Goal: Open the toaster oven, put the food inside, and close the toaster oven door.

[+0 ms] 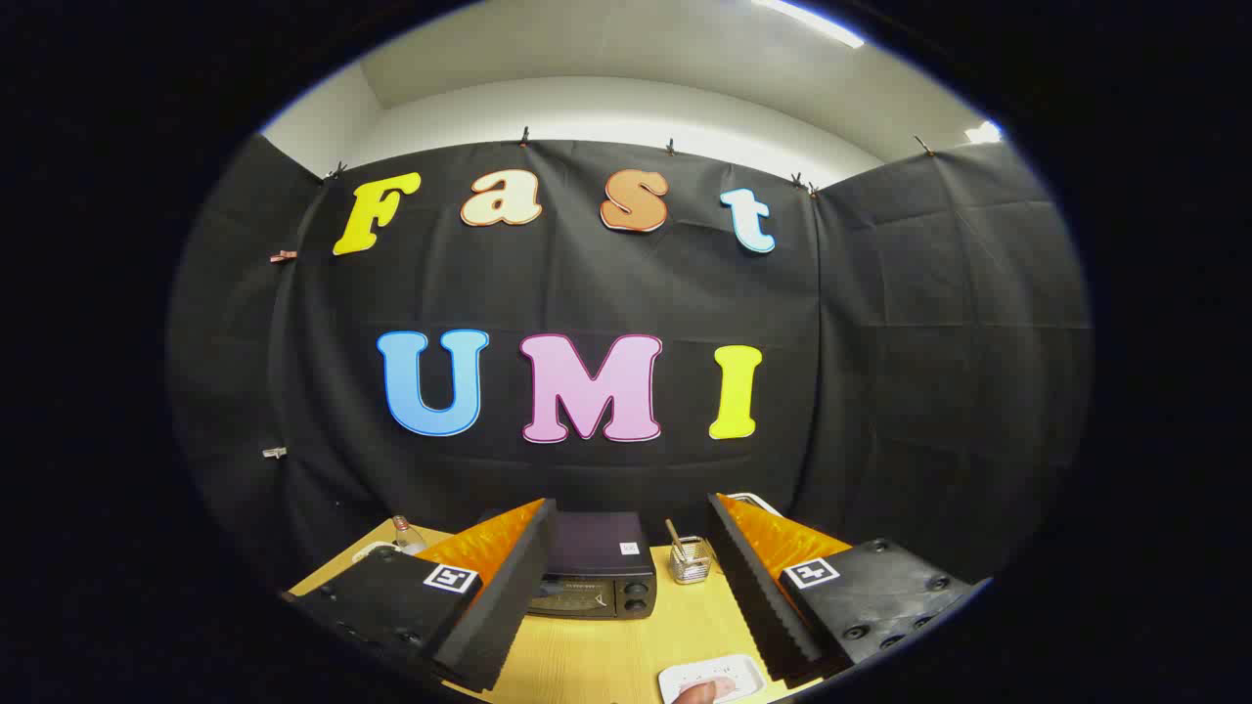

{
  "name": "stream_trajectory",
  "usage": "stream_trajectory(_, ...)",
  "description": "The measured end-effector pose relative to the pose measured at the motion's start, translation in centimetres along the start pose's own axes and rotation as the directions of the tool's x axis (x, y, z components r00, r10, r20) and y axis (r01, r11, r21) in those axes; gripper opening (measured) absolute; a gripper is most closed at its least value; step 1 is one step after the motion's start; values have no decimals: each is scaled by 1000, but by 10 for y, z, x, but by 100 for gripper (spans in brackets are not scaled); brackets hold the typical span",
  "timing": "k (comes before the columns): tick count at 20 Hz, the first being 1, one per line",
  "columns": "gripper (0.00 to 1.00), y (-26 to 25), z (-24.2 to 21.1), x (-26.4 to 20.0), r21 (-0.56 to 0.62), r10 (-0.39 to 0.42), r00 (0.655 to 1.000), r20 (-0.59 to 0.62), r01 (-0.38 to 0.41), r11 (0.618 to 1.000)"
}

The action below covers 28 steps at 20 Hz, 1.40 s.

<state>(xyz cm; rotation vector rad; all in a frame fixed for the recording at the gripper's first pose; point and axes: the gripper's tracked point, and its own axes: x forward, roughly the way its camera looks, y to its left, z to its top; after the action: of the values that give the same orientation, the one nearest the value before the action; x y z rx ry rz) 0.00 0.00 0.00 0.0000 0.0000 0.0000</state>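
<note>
Nearest to the camera, low in the frame, the gripper [626, 596] hangs with its jaws spread wide and nothing between them. Just right of centre at the very bottom sits a small white plate [685, 675] with the food [706, 690] on it, something pale and roundish, too cut off to tell what. It rests on the wooden table [626, 650], just inside the right finger.

Further back, in the gap between the fingers, is the toaster oven [597, 577], dark, with knobs on its right side, and the door looks shut. A little wire holder [691, 560] stands just to its right, and a glass bottle [404, 535] sits far left behind the left finger.

Opening the door looks like the step in hand. Best bet: line up square on the door's top edge, clamp the handle, then swing down along the hinge arc, not straight back.
</note>
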Motion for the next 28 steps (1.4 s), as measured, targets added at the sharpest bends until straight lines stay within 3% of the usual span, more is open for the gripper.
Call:
stream_trajectory(21,97,20,-10,8,-21,10,1000,-21,-10,1000)
stream_trajectory(28,97,80,-83,55,16,87,985,-150,-86,996)
